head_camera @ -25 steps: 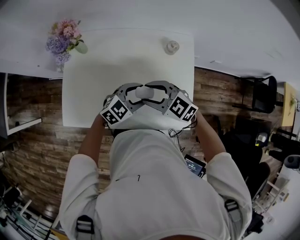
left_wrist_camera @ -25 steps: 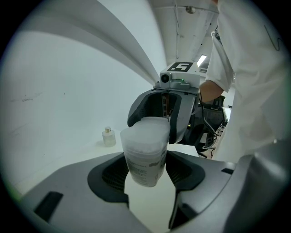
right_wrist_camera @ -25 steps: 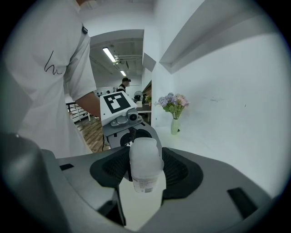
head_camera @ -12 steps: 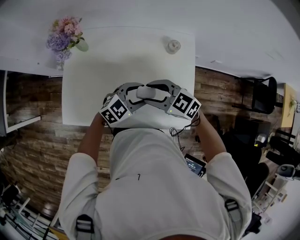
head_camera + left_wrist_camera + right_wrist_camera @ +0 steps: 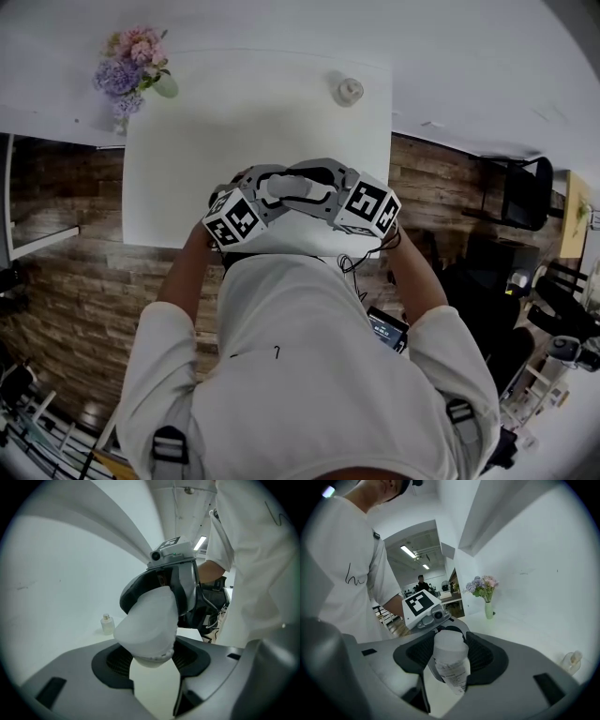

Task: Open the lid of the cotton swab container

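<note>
1. Between the two pairs of fingers, clear of the table, the container lies crosswise with one end in each grip.
2. Left gripper: fingers are set wide but pinch the container's rimmed end, probably the lid end. Its jaws have just closed in a little.
3. Right gripper: fingers clamp the labelled body. These jaws have also just tightened a little.
4. Step: both grips look set, and the lid shows no gap yet. The next move likely needs the right fingers to hold the body firm while the left fingers pull or twist the cap away. Smooth plastic could slip.
5. Head view only: the container hangs over the table's near edge. A small bottle and flowers sit well beyond the fingers.
6. Right gripper view only: a printed label, and the flat far end pointing toward the left fingers.
7. Left gripper view only: the rim at the end between the left fingers. No label shows there.
</note>
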A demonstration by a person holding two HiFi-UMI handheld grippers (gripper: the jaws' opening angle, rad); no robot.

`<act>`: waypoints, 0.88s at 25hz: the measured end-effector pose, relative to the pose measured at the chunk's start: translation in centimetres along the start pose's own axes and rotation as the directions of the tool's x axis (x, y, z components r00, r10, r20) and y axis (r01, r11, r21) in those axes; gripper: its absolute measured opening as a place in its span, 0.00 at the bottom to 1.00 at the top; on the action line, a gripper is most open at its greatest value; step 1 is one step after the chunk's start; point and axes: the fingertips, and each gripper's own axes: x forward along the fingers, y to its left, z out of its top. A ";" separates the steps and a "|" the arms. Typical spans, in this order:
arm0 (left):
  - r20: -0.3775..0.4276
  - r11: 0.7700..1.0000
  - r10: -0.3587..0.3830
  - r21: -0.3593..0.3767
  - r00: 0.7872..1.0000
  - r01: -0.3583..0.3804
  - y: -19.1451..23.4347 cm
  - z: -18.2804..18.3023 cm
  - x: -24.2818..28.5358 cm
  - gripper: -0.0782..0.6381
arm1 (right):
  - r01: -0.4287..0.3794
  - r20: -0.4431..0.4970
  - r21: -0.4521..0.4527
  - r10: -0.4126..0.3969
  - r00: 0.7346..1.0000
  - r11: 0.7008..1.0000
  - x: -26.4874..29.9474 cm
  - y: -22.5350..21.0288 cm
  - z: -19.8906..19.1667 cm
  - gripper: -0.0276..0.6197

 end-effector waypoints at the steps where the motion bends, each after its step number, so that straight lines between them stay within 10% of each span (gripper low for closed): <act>1: 0.011 1.000 0.004 -0.009 1.000 -0.004 0.1 0.1 -0.1 0.46 | 0.001 -0.006 -0.011 -0.001 1.000 1.000 0.0 0.0 0.1 0.36; 22: 0.007 0.998 0.057 -0.007 0.998 -0.057 0.7 0.1 -0.5 0.46 | 0.052 0.061 0.063 -0.056 0.997 0.997 -1.4 -1.6 0.2 0.41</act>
